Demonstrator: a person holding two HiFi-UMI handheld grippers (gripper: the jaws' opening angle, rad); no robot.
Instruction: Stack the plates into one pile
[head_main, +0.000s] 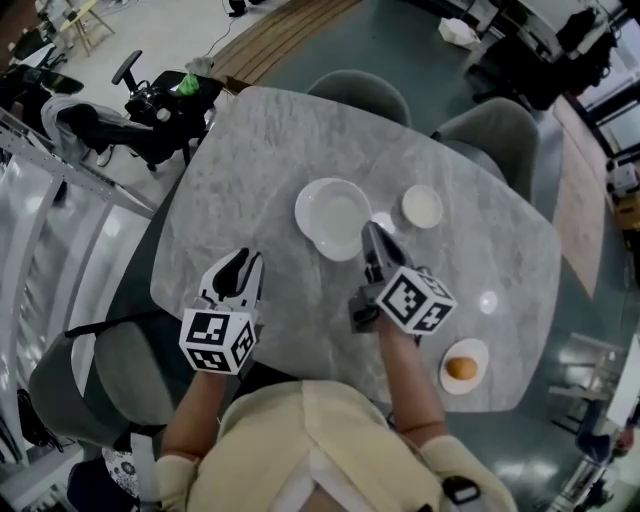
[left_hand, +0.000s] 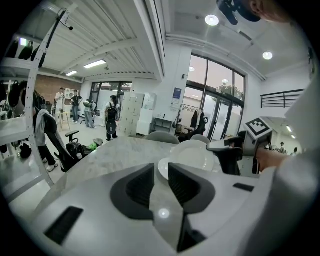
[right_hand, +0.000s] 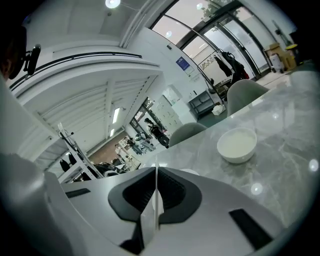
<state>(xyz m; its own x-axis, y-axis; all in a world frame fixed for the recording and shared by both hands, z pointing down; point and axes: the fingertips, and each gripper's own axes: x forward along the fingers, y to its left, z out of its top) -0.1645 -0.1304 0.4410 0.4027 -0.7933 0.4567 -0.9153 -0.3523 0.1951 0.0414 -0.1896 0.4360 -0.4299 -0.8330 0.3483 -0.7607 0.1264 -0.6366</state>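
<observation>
Plate (head_main: 330, 210), glossy round white, rim pinched in right gripper (head_main: 372, 234) jaws, left gripper (head_main: 243, 260) jaws spread

Marble table (head_main: 250, 160); grey chair (head_main: 365, 92) beyond; orange (head_main: 460, 368) near edge.

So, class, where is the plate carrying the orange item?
In the head view, that small plate sits near the table's right front edge, right of the right gripper and apart from the large white plate.
</observation>
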